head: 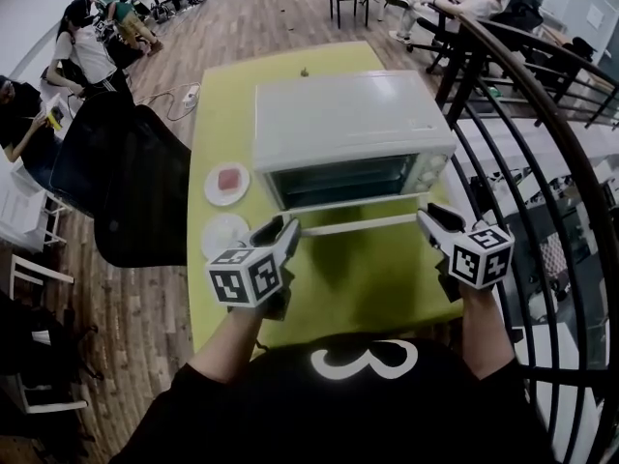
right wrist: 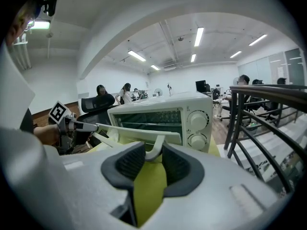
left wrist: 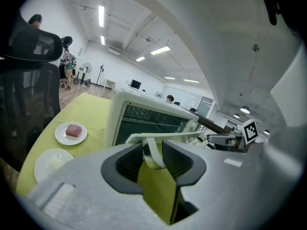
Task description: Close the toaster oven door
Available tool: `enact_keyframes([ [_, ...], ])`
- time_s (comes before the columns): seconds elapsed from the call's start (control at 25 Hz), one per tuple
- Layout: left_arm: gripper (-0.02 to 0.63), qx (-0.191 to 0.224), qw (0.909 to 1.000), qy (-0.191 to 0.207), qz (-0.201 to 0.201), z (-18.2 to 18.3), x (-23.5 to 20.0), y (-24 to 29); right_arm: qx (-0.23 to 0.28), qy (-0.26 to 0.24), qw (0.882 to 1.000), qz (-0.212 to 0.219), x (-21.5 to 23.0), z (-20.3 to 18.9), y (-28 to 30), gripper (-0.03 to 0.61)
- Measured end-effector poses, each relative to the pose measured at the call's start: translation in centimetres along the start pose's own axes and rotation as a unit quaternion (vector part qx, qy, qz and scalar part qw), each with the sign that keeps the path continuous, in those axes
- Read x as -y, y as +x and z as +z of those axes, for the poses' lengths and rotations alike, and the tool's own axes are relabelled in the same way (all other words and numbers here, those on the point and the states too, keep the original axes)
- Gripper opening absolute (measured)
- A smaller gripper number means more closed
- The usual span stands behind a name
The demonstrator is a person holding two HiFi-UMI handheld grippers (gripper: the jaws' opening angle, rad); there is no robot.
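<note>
On the green table (head: 222,114) the toaster oven (head: 343,119) has its door (head: 338,193) open toward me, handle (head: 358,224) running left-right just ahead of the jaws, right gripper (head: 426,217) half-closed pinching its right end, left gripper (head: 289,227) prob pinching the left end, both equally near.

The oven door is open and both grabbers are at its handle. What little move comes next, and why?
Probably lift the handle up and toward the toaster oven, swinging the door shut. The left gripper and right gripper each appear closed on one end of the handle, and the door lies open.
</note>
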State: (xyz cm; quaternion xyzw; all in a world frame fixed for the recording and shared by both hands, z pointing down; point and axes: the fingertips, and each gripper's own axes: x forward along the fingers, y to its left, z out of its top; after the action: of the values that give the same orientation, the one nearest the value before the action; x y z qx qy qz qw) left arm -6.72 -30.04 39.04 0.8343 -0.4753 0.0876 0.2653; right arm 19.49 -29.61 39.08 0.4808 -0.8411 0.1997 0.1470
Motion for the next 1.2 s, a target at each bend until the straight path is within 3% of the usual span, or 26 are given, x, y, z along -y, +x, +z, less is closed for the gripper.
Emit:
enact_keyframes([
  [0.68, 0.133, 0.045, 0.9977, -0.045, -0.024, 4.1, -1.6, 2.3, 0.057, 0.005, 0.998, -0.026, 1.4, 4.2, 2.2, 0.106],
  [1.2, 0.14, 0.052, 0.9928, -0.094, -0.053, 6.1, -2.7, 3.5, 0.088, 0.023, 0.995, -0.035, 1.8, 6.6, 3.7, 0.1],
])
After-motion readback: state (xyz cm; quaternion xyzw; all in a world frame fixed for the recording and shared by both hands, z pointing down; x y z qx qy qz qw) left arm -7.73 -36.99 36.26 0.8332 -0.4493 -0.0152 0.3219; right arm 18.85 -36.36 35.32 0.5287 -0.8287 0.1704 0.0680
